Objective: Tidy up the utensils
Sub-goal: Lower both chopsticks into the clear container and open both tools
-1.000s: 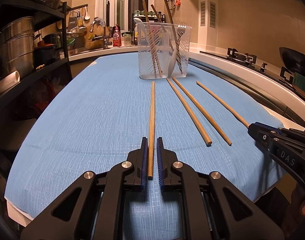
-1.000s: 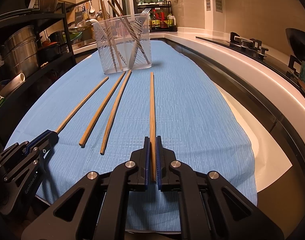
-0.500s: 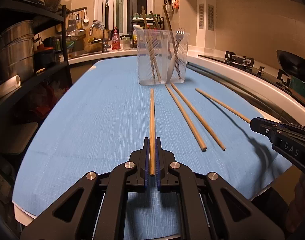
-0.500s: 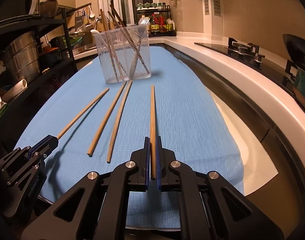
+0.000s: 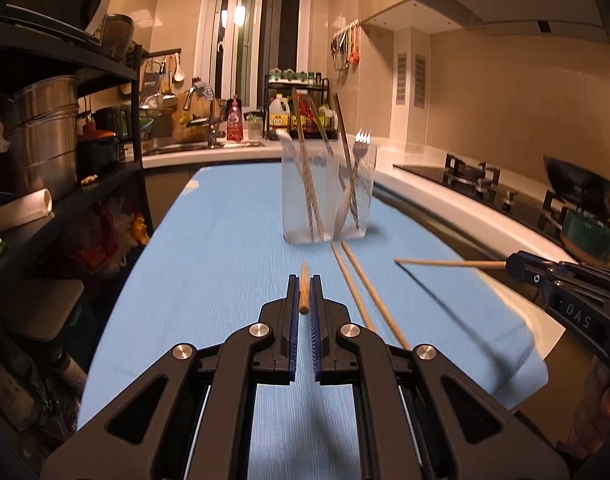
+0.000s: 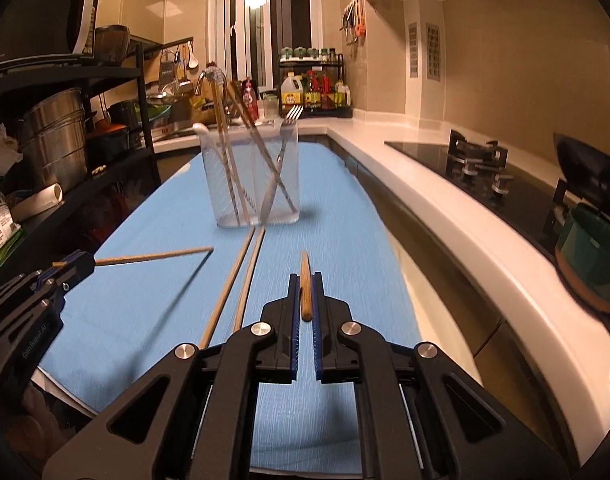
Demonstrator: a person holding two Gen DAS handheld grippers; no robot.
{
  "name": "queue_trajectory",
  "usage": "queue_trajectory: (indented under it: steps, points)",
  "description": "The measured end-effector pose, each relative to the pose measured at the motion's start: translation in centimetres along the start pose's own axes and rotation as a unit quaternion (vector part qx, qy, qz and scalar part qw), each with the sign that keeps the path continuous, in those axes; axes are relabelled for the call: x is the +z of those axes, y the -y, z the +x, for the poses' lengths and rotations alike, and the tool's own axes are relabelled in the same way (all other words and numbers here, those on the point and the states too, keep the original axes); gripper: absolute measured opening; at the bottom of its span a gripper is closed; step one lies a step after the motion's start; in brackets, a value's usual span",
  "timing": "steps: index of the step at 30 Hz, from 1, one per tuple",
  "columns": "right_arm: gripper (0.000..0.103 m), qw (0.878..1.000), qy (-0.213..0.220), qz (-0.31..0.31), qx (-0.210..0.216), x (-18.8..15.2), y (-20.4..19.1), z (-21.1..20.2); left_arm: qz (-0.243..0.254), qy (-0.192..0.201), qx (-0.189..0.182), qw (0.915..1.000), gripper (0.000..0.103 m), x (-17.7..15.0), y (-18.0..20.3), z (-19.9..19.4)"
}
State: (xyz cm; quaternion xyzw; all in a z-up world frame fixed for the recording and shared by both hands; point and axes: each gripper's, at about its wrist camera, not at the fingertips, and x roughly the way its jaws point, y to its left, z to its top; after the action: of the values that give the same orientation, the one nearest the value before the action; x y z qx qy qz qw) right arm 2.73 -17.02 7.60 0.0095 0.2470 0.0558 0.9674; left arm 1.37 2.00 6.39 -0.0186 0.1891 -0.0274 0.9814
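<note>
Chopsticks (image 5: 304, 289) now lifted off cloth (image 5: 233, 232) by both grippers.

Steel pots (image 5: 45, 132) on black shelf (image 5: 65, 68) at left, oil btl (image 6: 292, 92) on rear rack, gas hob (image 6: 477, 160) & wok (image 6: 593, 172) at right

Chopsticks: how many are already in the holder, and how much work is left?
Done: the clear holder already has a few chopsticks and a fork. In hand: the left gripper and the right gripper each grip one chopstick, lifted. Left: two chopsticks lie on the blue cloth.
</note>
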Motion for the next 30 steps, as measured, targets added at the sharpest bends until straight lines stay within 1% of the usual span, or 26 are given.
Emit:
queue_trajectory:
  steps: [5, 11, 16, 19, 22, 26, 30]
  points:
    - [0.006, 1.0, 0.026, -0.002, 0.0, 2.5, 0.2, -0.8, -0.006, 0.026, -0.01, 0.9996, 0.005, 3.2, -0.6, -0.3]
    - [0.006, 0.999, 0.032, -0.009, 0.007, 5.7, -0.4, -0.4, -0.012, 0.026, -0.022, 0.9993, 0.005, 6.8, -1.1, 0.5]
    - [0.006, 1.0, 0.017, -0.006, 0.019, 8.4, -0.6, 0.3, -0.002, 0.0, -0.026, 0.9997, 0.005, 9.8, -0.8, 1.5]
    - [0.006, 1.0, 0.01, -0.006, 0.027, 10.1, -0.9, 0.6, -0.008, -0.026, -0.039, 0.9989, 0.005, 11.1, -0.8, 2.4]
    - [0.006, 0.999, 0.002, -0.006, 0.035, 11.7, -1.0, 0.9, -0.015, -0.044, -0.045, 0.9979, 0.005, 11.8, -1.0, 3.2]
    - [0.006, 0.999, -0.004, -0.004, 0.042, 14.4, -1.1, 1.5, -0.02, -0.053, -0.055, 0.9969, 0.005, 13.3, -1.4, 4.0]
    - [0.005, 0.999, 0.006, -0.009, 0.044, 17.8, -1.0, 2.1, -0.017, -0.05, -0.064, 0.9965, 0.005, 15.9, -1.4, 5.0]
